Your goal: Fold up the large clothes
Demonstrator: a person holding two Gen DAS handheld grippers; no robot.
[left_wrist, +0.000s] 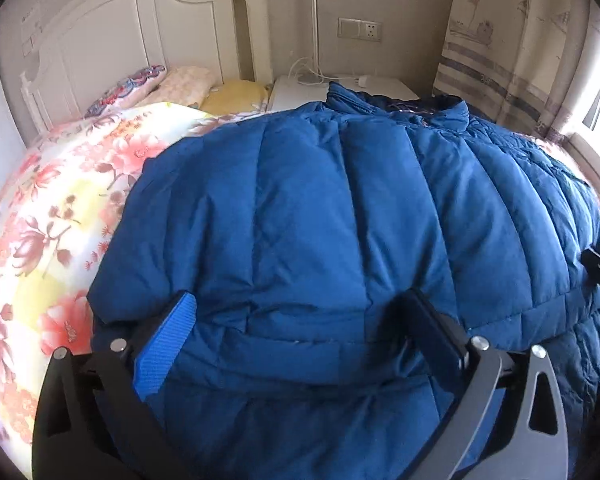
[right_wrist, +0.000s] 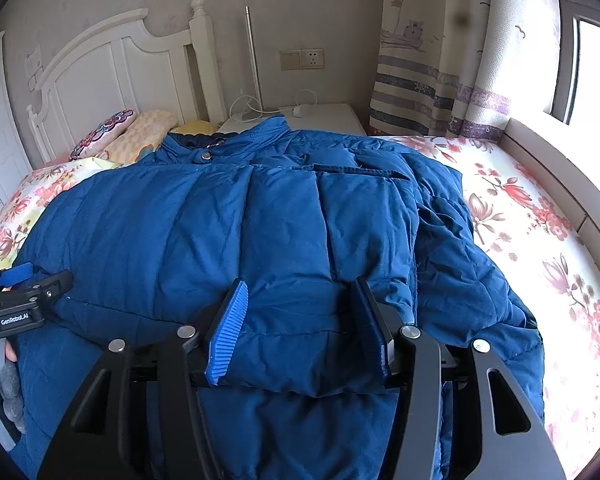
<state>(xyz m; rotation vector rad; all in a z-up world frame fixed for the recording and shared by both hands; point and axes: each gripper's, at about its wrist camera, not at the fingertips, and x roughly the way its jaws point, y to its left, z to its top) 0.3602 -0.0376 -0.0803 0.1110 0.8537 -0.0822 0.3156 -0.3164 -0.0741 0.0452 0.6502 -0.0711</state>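
Jacket: The big blue puffy jacket lay on the flowery bed cover, with its collar toward the white headboard.
Done so far: It looked like you had already folded the sides in, since a sleeve lay flat on top of the body. That is my guess from how it lay.
Left to do: The bottom edge had not yet been brought up to the collar, so I think at least one more fold was left.
Left gripper: Your left gripper was wide apart, over the bottom of the jacket. The cloth lay between the two fingers, but they did not squeeze it.
Right gripper: Your right gripper was about half way apart, with a thick fold of the jacket's bottom between its fingers. I could not tell if the pads pressed on it.
Pose: Both grippers pointed down and forward, toward the collar. They sat side by side near the bottom edge, the left one just to the left of the right one.
Hand: A bit of your left hand showed behind the left gripper.
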